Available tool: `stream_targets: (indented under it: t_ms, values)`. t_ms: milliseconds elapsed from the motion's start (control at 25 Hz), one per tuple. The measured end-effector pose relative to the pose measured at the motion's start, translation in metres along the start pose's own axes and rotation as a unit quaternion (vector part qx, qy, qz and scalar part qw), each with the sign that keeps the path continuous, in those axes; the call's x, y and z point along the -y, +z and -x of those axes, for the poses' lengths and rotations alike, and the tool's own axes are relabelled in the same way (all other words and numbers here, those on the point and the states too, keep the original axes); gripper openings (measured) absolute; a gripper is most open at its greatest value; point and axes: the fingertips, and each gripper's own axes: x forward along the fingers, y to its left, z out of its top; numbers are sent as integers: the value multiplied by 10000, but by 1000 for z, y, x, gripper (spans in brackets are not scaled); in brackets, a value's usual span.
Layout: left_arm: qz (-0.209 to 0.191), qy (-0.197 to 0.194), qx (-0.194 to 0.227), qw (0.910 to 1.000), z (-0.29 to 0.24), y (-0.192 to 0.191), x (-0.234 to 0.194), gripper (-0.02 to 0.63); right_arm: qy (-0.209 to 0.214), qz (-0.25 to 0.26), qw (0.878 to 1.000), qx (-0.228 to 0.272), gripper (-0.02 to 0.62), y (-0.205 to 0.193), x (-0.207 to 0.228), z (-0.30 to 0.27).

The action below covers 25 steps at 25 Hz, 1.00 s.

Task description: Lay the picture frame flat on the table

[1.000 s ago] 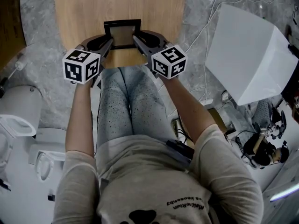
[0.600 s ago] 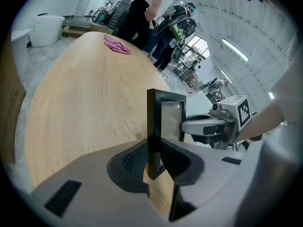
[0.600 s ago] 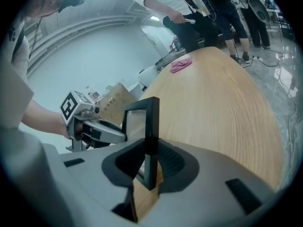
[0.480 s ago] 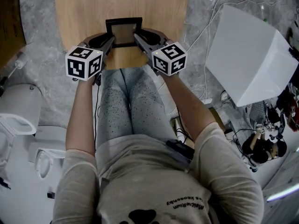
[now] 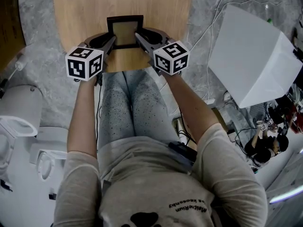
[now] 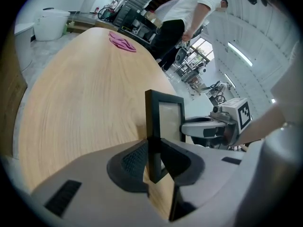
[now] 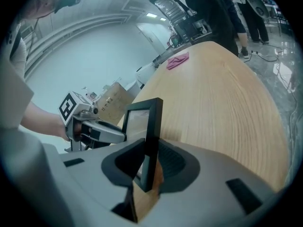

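One table (image 5: 85, 13) carries the work: a pale wood top with fine straight grain and a rounded outline. Next we note the two grippers, each a smooth grey moulded body with a cube of black-and-white square markers and dark ribbed pads. We find the left gripper (image 5: 110, 42) pinching the left side bar of the picture frame (image 5: 125, 32), and the right gripper (image 5: 139, 38) pinching the right side bar; each bar sits squeezed between that gripper's pads. The picture frame is a rectangle of flat, dark, square-edged bars around a pale glossy pane. It stands upright near the table's near edge, between the two grippers; we cannot tell whether its bottom bar touches the wood. Smallest, a crumpled pink cloth (image 6: 122, 42) lies at the table's far end.
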Motion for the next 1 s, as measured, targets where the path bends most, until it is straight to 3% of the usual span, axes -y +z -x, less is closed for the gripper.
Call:
stream_targets:
  t_ms: [680,1000]
  values:
    - [278,78,-55,9996,-9,1,-7,92,-84,-340,9993,-118,91,-2,10,-8]
    - [106,40,-93,9999,-11,1,-6,100,-62,-335,9994,-83,97,-3,13,-7]
